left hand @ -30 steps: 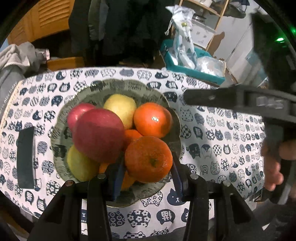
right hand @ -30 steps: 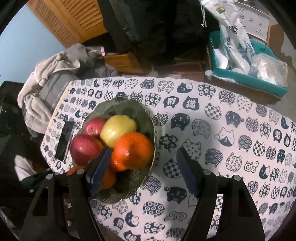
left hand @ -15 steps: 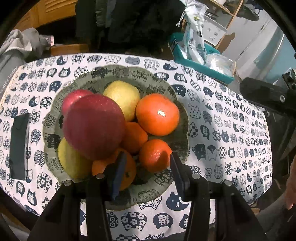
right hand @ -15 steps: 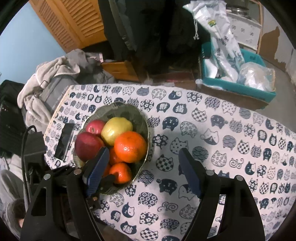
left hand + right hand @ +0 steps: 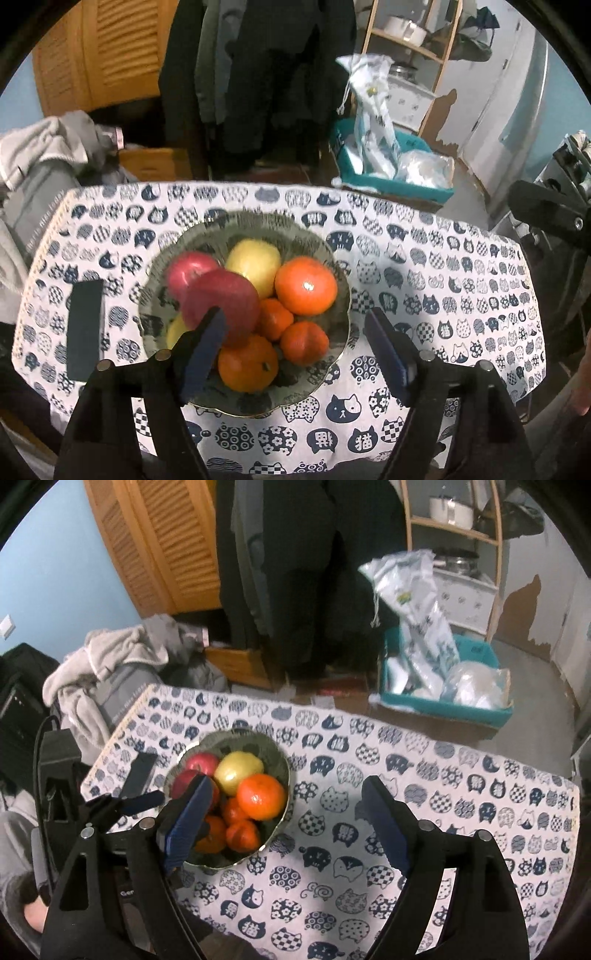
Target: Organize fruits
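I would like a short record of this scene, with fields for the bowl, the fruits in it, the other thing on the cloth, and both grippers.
bowl: green bowl on the cat-print cloth, left of middle
fruits: two red apples, a yellow apple, several oranges, all piled in the bowl
other thing: black phone flat on the cloth, left of the bowl
left gripper: open, empty, above the bowl's near side
right gripper: open, empty, above the cloth at the bowl's right
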The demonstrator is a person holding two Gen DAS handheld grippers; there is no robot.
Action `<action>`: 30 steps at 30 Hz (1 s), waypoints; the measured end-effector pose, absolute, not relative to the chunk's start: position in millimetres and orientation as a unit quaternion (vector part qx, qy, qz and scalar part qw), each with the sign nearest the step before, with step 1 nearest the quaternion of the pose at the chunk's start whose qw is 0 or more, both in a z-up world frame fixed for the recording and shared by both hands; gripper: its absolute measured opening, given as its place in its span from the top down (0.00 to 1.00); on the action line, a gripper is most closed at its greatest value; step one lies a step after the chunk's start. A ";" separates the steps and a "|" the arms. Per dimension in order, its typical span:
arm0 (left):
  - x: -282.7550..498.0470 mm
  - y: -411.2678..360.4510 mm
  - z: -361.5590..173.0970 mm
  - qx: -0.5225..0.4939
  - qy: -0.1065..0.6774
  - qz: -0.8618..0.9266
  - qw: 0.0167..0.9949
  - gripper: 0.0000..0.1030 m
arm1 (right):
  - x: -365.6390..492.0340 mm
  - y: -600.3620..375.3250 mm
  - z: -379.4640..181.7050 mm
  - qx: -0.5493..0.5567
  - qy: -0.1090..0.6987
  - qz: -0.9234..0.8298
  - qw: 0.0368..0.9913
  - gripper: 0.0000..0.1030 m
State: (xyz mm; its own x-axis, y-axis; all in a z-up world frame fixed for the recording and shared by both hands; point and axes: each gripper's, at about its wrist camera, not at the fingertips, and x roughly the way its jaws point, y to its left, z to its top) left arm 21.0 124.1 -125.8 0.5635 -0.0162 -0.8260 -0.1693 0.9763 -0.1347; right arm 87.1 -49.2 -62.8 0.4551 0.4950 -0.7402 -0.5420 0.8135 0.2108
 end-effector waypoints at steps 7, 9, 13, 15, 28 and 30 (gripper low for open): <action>14.7 114.3 -97.0 -0.083 0.443 0.042 0.892 0.19 | 77.4 -72.3 -34.5 -0.019 0.394 0.299 0.869 0.18; 11.5 111.2 -86.8 -0.082 0.434 0.041 0.896 0.14 | 74.5 -79.5 -27.5 -0.015 0.386 0.297 0.873 0.18; 6.5 102.6 -68.1 -0.077 0.420 0.036 0.903 0.12 | 69.5 -92.0 -16.8 -0.013 0.371 0.292 0.882 0.17; 4.3 97.8 -58.1 -0.069 0.412 0.036 0.908 0.08 | 66.3 -97.3 -11.8 -0.014 0.363 0.288 0.886 0.17; -6.9 84.4 -21.1 -0.045 0.371 0.060 0.926 0.01 | 54.4 -116.3 1.0 -0.016 0.336 0.281 0.899 0.17; -7.4 84.5 -21.6 -0.048 0.371 0.062 0.925 0.01 | 54.0 -116.4 1.4 -0.018 0.334 0.281 0.899 0.17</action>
State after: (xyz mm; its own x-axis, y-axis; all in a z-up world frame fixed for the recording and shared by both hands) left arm -7.4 84.5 -21.6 0.7171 0.0800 -0.6924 -0.1512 0.9876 -0.0424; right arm 54.0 -116.4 1.4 0.6189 0.4926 -0.6118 -0.5169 0.8419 0.1550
